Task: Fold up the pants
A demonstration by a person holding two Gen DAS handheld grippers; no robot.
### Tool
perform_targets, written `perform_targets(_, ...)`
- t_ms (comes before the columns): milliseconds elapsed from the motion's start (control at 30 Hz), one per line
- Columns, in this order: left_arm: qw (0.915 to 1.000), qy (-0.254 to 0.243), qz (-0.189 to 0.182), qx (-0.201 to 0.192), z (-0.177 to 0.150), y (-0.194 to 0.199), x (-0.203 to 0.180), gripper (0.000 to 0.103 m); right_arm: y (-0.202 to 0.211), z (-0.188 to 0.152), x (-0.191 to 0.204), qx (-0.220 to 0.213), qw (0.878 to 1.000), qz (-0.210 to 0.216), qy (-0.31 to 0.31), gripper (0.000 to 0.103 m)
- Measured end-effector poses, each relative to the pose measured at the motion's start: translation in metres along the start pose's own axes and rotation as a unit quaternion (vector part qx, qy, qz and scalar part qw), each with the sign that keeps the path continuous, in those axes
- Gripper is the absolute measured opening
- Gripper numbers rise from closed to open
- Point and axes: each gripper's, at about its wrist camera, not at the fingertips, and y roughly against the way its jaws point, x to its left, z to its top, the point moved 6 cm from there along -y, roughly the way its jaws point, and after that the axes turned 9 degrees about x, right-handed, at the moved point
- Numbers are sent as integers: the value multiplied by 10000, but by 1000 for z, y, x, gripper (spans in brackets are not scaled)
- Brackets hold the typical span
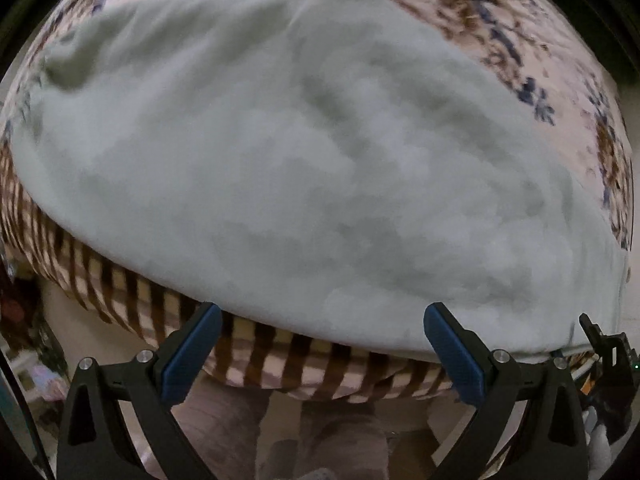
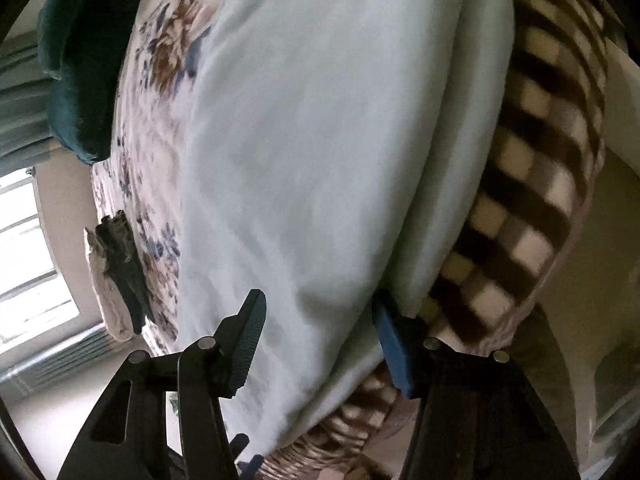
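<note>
1. The pants are seen spread flat on the bed cover, a flowered sheet with a brown checked edge.
2. The near hem of the pants is laid close to that checked edge, and the long side of the pants runs along it.
3. The left gripper is held spread wide just above that hem. Nothing is pinched in it.
4. The right gripper is also spread. A fold of the pants is seen between its fingers, but it does not look squeezed yet.
5. The right gripper is judged to be nearer the cloth, so the hem is likely to be pinched there first.
6. The pants lie ahead of both tools.
</note>
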Motion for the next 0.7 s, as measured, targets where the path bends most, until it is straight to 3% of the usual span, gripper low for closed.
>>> perform_targets(33, 9999, 84, -84, 82, 2, -6, 2, 102, -2, 3, 0, -49, 9999, -67, 84, 45)
perform_targets(67, 9995, 190, -193, 154, 4, -12, 4, 97, -2, 5, 0, -105, 9997, -139, 141, 10)
perform_targets(100, 9983, 367, -381, 253, 6, -18, 7, 93, -2, 7, -1, -147, 9994, -238, 179, 8)
perform_targets(167, 9942, 717, -705, 380, 11, -26, 12, 68, 11, 1, 5, -318, 9981, -316, 433, 7)
perform_targets(200, 9916, 878, -856, 419, 12, -28, 15, 64, 16, -3, 13, -372, 9969, -375, 581, 7)
perform_targets(267, 9891, 1052, -961, 376, 13, -27, 21, 38, 30, -10, 22, -446, 9954, -380, 758, 7)
perform_targets(367, 9906, 1015, -899, 181, 13, -21, 24, 15, 40, -14, 22, -396, 9958, -387, 727, 7)
perform_targets(600, 9937, 790, -796, 37, -3, -15, 26, 12, 24, -9, 2, -142, 9936, -797, 792, 7)
perform_targets(700, 9889, 1064, -1026, 155, -7, -20, 33, 22, 8, 1, -6, 179, 9926, -851, 848, 15)
